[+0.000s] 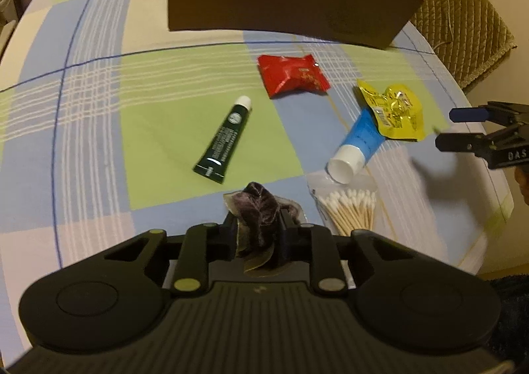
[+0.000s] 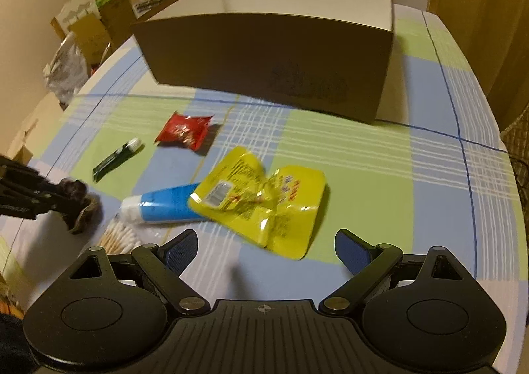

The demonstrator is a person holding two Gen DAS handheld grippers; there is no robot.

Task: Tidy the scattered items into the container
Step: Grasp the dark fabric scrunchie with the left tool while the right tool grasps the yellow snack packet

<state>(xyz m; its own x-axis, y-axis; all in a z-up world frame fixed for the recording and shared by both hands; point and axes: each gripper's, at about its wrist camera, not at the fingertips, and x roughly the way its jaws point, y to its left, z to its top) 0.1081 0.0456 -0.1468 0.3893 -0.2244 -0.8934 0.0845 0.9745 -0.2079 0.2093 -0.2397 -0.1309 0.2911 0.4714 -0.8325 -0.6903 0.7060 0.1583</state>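
My left gripper (image 1: pixel 256 218) is shut on a dark purple velvet scrunchie (image 1: pixel 259 205) in a clear wrapper, held above the table; it also shows in the right wrist view (image 2: pixel 77 197). My right gripper (image 2: pixel 266 253) is open and empty, just short of a crumpled yellow packet (image 2: pixel 264 200) that lies over a blue tube (image 2: pixel 165 207). A red packet (image 2: pixel 183 131), a dark green tube (image 2: pixel 115 159) and a bag of cotton swabs (image 2: pixel 120 238) lie on the checked tablecloth. The brown box (image 2: pixel 264 56) stands open at the back.
The round table's edge (image 1: pixel 489 195) curves close on the right, with a quilted chair back (image 1: pixel 463 23) beyond it. Cardboard boxes and bags (image 2: pixel 86 30) stand off the table's far left. My right gripper shows at the left wrist view's right edge (image 1: pixel 463 129).
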